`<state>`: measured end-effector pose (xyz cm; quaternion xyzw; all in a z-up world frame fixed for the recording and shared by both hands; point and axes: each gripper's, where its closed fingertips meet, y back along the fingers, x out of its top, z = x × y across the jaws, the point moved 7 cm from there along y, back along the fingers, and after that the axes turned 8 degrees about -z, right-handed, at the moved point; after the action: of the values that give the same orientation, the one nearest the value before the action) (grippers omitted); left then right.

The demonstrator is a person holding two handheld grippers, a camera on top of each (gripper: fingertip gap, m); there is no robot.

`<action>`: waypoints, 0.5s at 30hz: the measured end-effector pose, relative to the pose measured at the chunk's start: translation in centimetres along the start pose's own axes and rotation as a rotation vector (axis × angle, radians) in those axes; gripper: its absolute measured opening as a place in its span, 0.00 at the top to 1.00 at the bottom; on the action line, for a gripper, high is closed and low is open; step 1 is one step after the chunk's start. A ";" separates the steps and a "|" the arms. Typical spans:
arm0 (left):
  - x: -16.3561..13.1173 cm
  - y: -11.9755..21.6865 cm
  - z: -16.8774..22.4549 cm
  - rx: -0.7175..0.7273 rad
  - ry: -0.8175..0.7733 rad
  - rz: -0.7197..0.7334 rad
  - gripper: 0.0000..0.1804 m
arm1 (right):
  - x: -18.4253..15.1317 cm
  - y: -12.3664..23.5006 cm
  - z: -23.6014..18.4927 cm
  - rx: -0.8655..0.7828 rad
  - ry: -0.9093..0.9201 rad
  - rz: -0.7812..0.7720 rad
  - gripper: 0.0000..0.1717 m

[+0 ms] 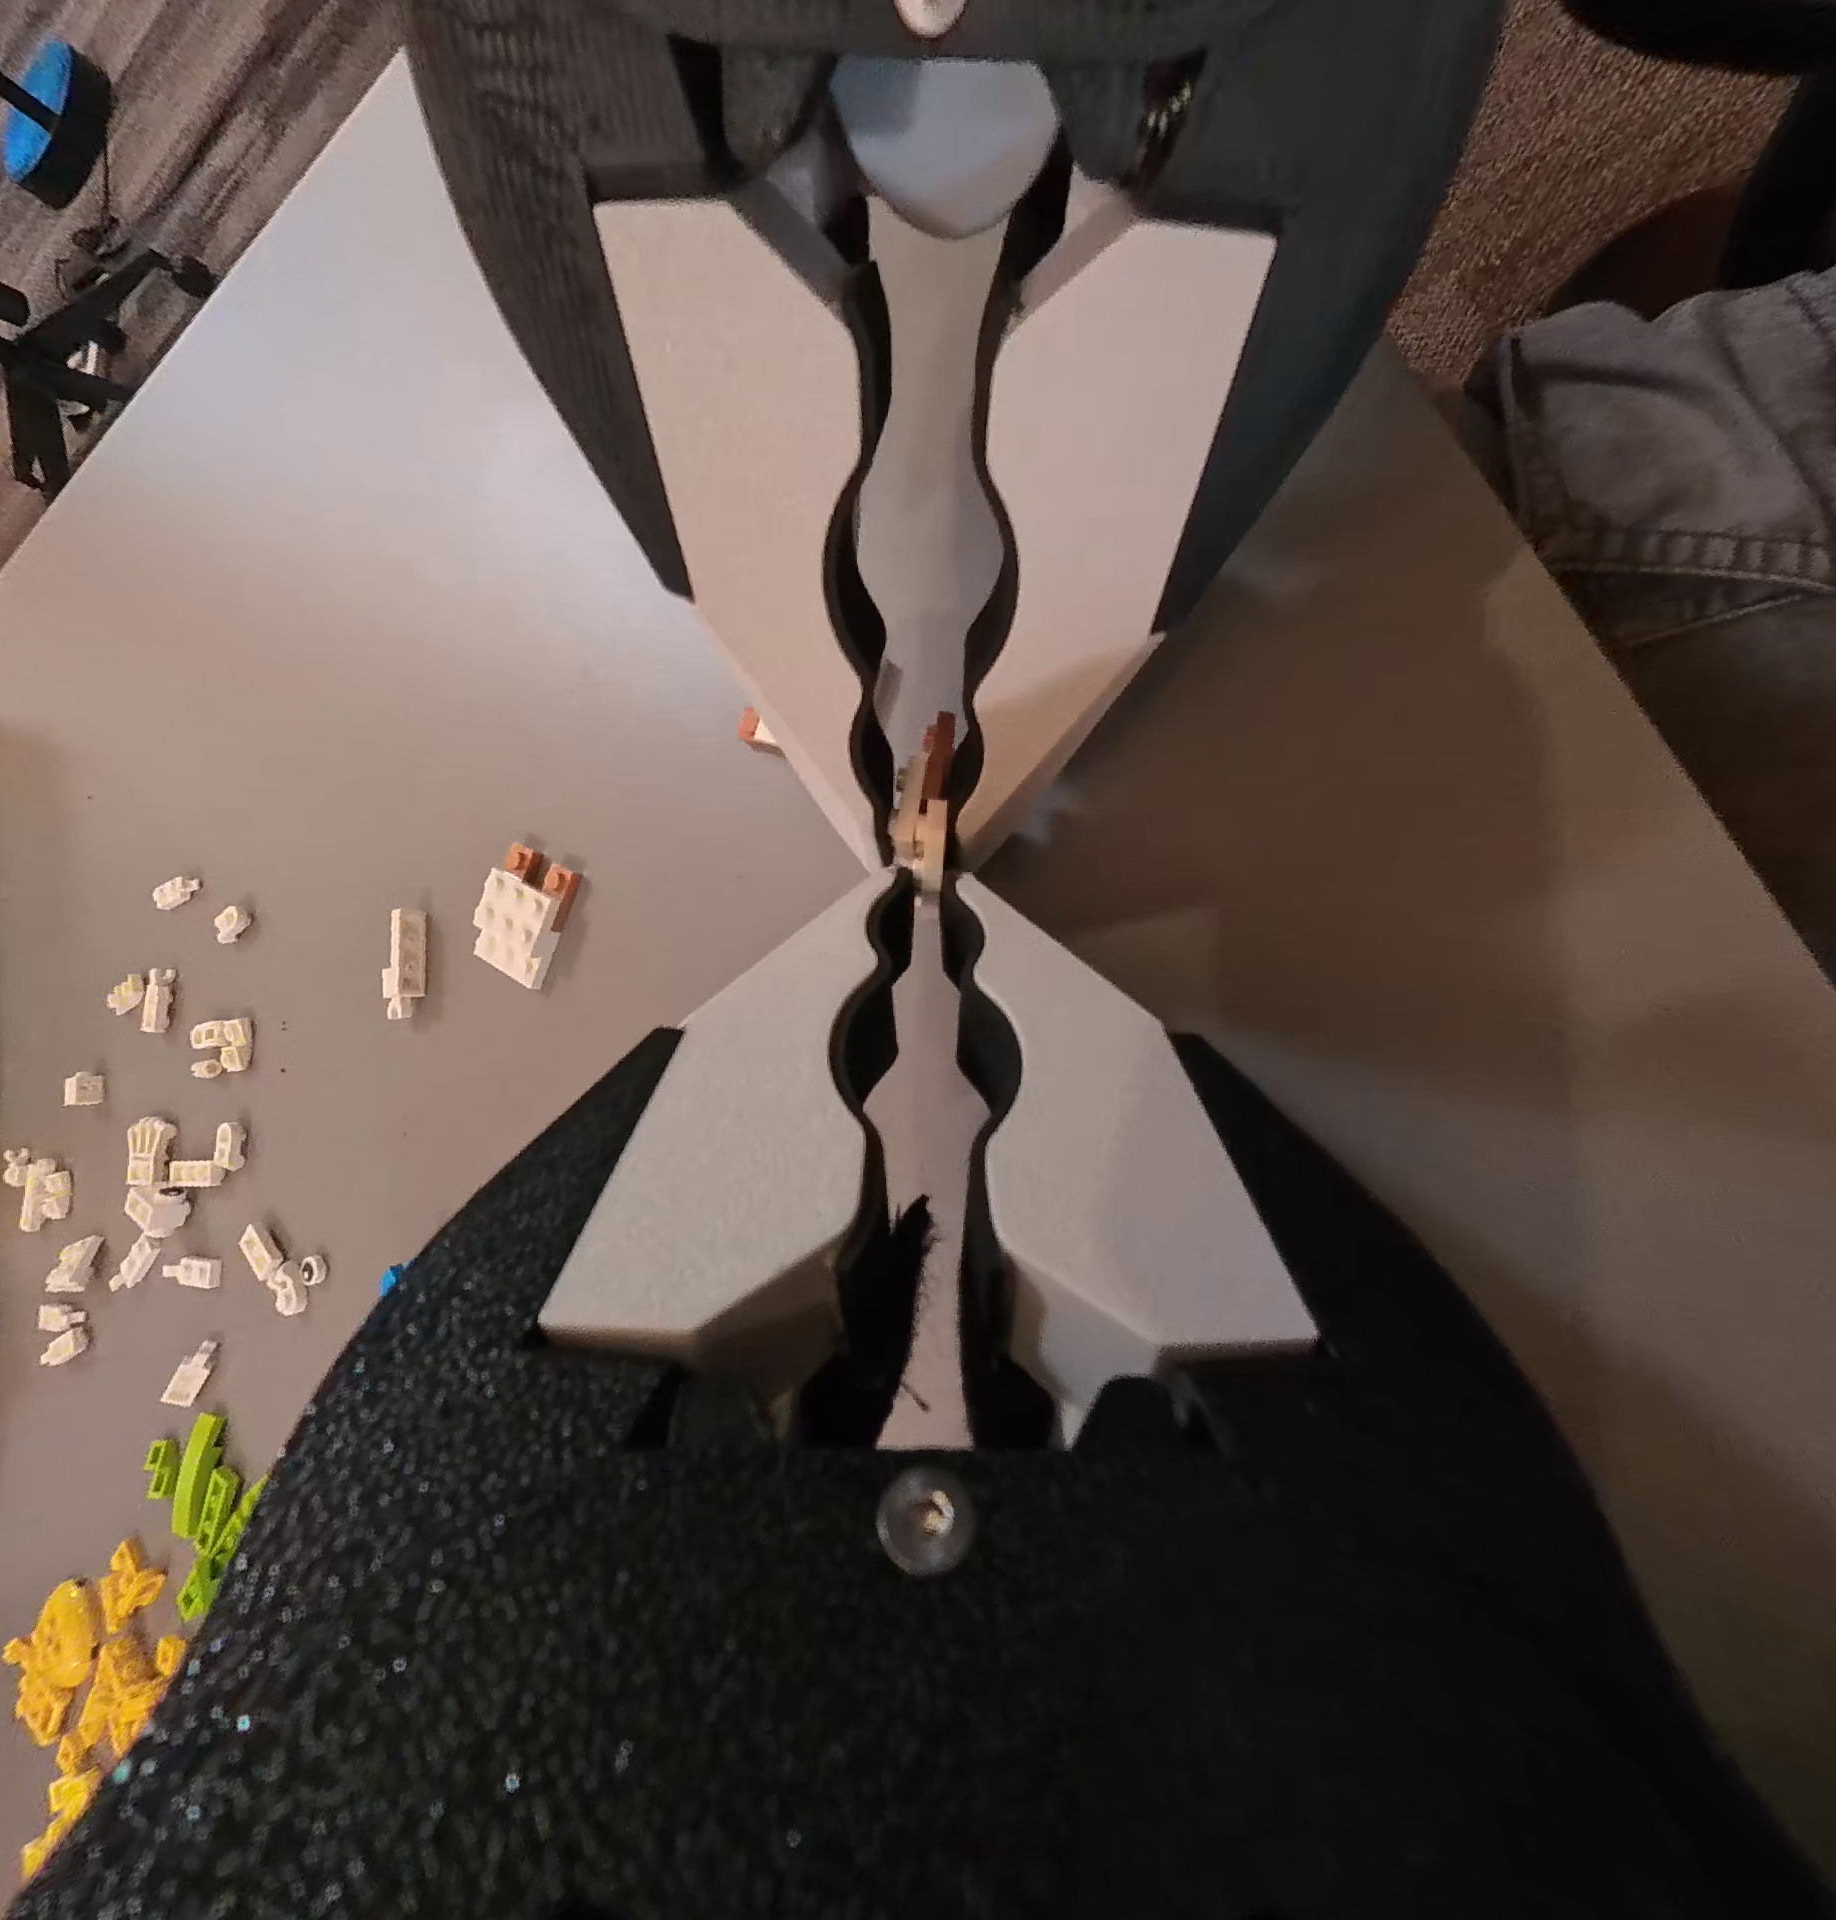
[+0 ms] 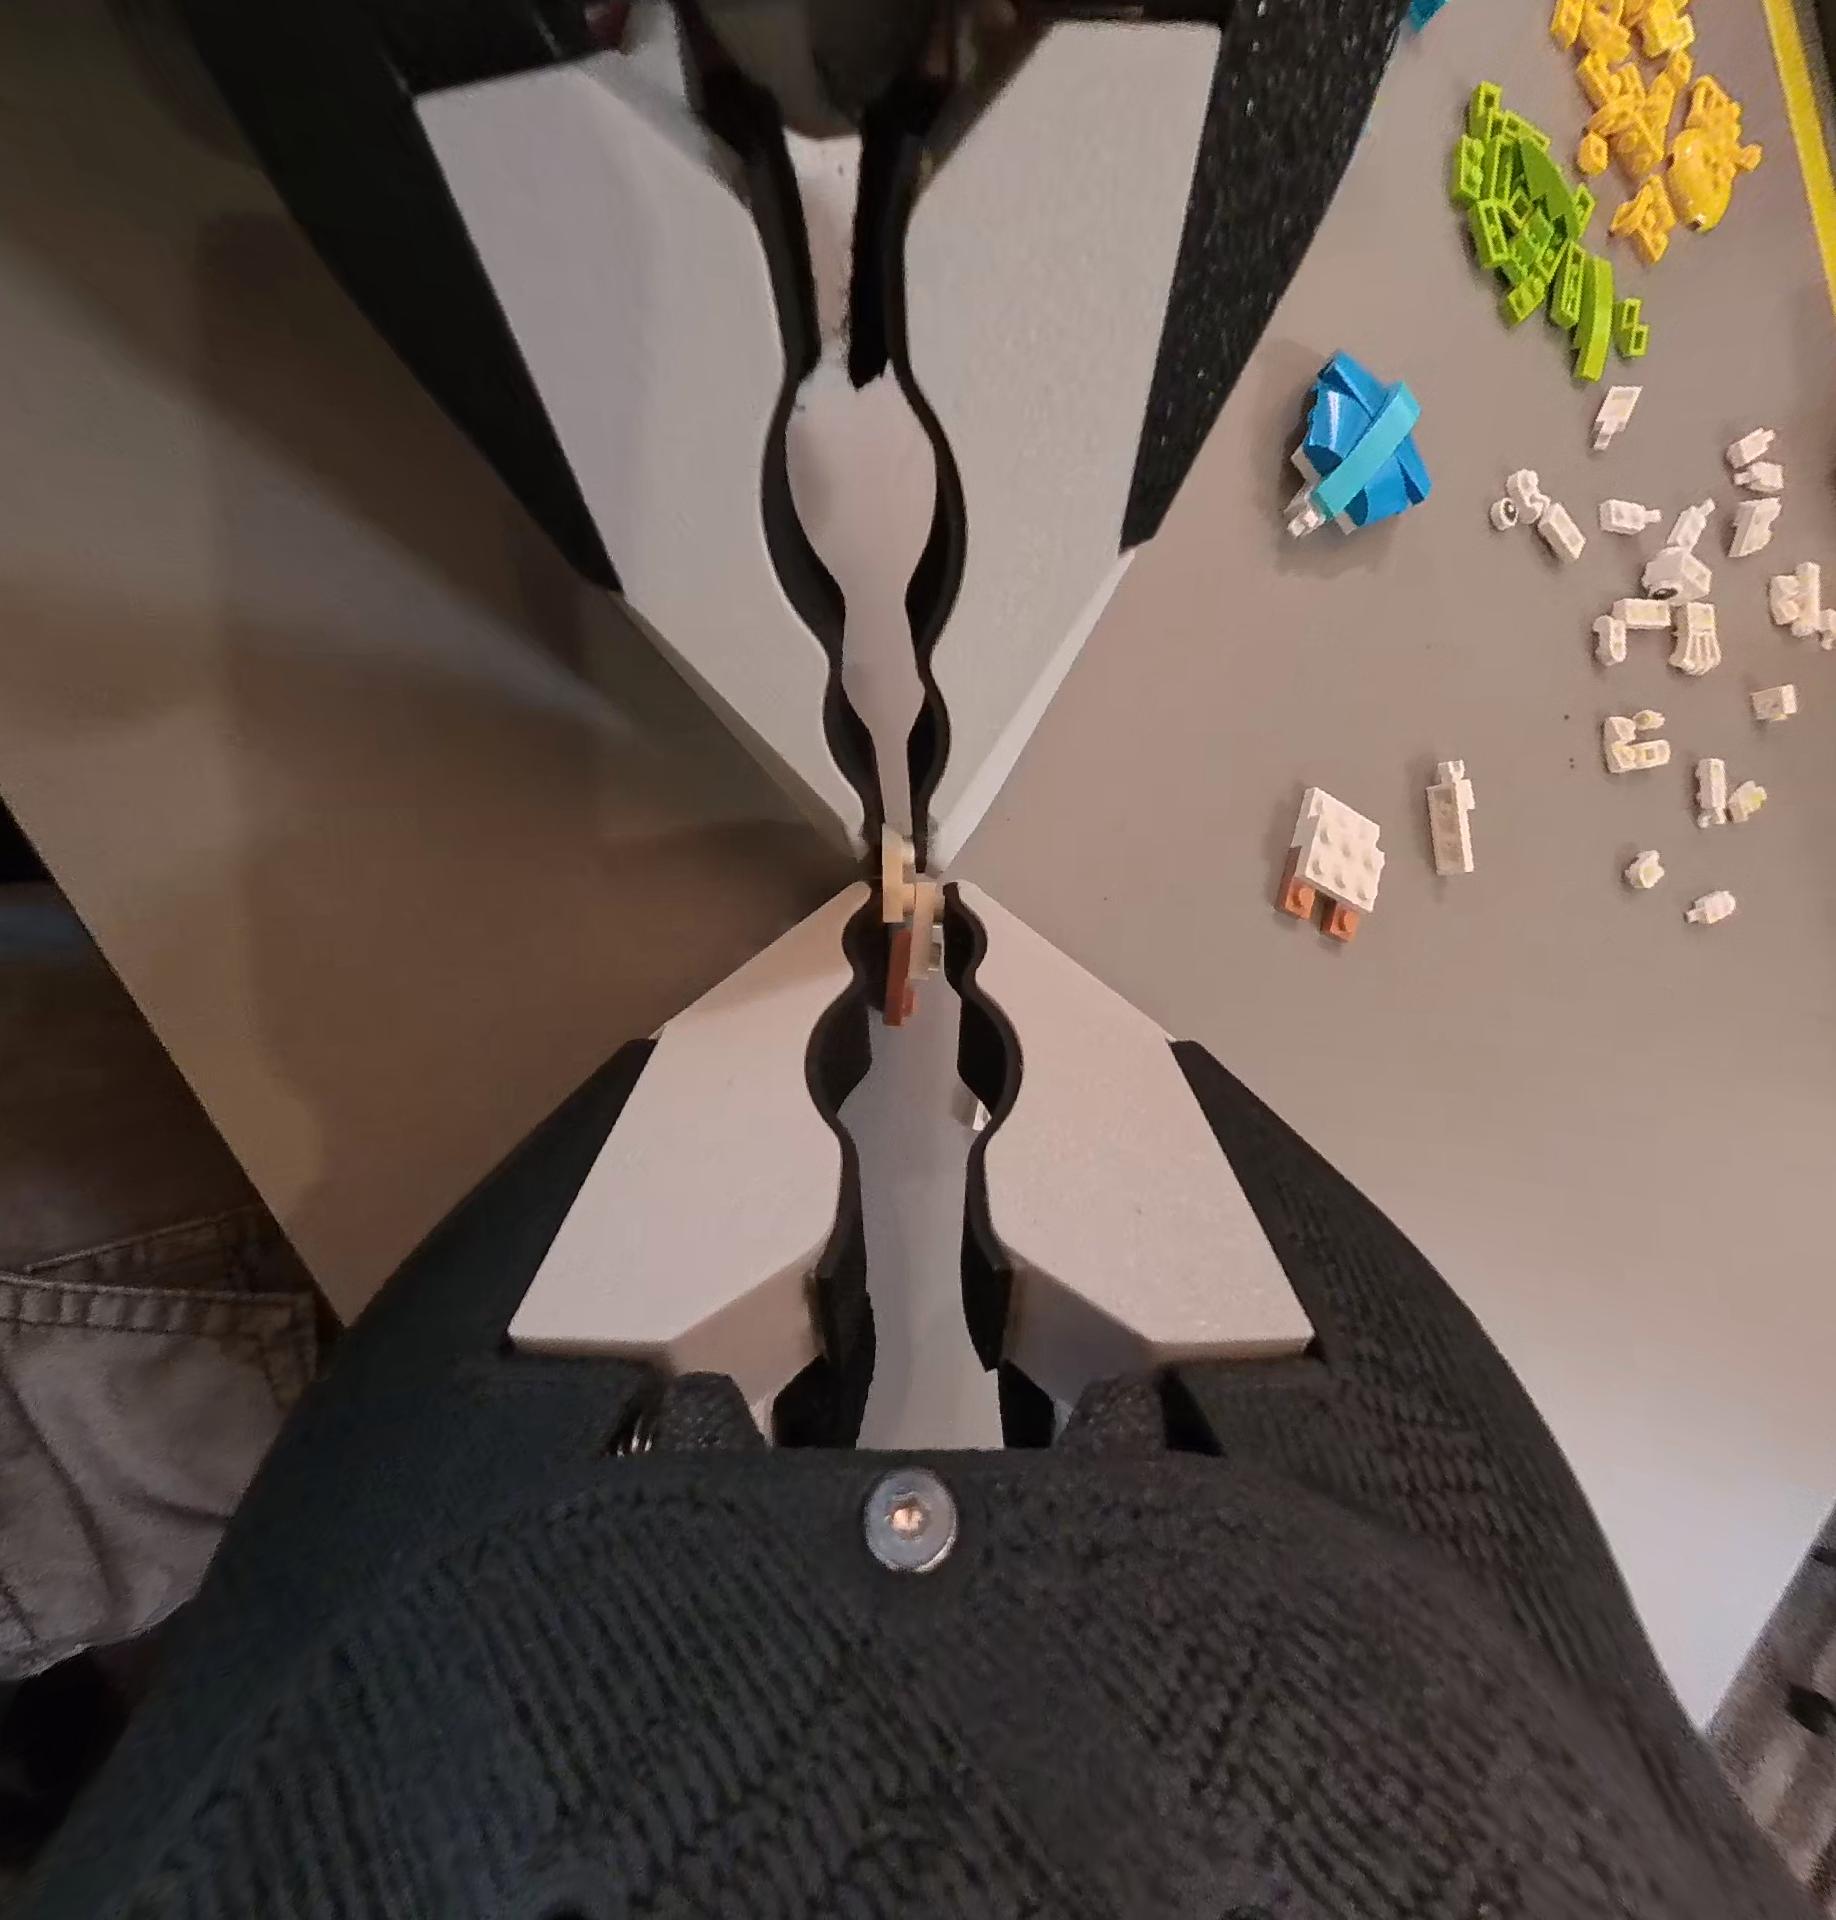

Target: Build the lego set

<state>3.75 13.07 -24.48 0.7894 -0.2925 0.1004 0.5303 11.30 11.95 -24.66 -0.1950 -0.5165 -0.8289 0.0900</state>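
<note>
I've got both claws, left gripper (image 1: 916, 871) and right gripper (image 2: 909, 883), tip to tip pinching one tiny tan-and-brown brick assembly (image 2: 901, 925), so any twist could pop it apart onto the grey table (image 2: 1309, 1143).

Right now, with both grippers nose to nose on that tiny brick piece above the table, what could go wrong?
1. The small tan and brown brick assembly is pinched only at the very tips of the left gripper and the right gripper; it could slip or snap apart.
2. If dropped, it might scatter the loose white pieces or bounce off the table edge.
</note>
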 end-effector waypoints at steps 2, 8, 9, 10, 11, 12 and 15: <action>-0.1 -0.1 0.0 0.003 -0.009 -0.015 0.99 | 0.0 0.0 0.0 -0.002 0.001 -0.007 0.94; -0.1 -0.2 0.1 -0.002 -0.024 -0.009 0.99 | 0.1 0.1 -0.2 0.004 -0.001 -0.015 0.94; -0.1 -0.2 0.1 -0.004 -0.025 -0.007 0.99 | 0.2 0.1 -0.2 0.003 0.000 -0.015 0.94; -0.1 -0.2 0.1 -0.006 -0.023 -0.005 0.99 | 0.2 0.1 -0.2 0.000 0.004 -0.016 0.94; -0.1 -0.2 0.1 -0.007 -0.023 -0.002 0.99 | 0.2 0.1 -0.2 -0.006 0.012 -0.019 0.94; -0.1 -0.2 0.1 -0.008 -0.023 -0.001 0.99 | 0.3 0.1 -0.3 -0.014 0.024 -0.021 0.94; -0.2 -0.2 0.0 -0.011 -0.017 0.003 0.99 | 0.4 0.1 -0.4 -0.047 0.061 -0.035 0.95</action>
<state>3.73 13.16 -24.76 0.7870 -0.2989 0.0927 0.5318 10.87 11.54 -24.59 -0.1625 -0.4971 -0.8479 0.0864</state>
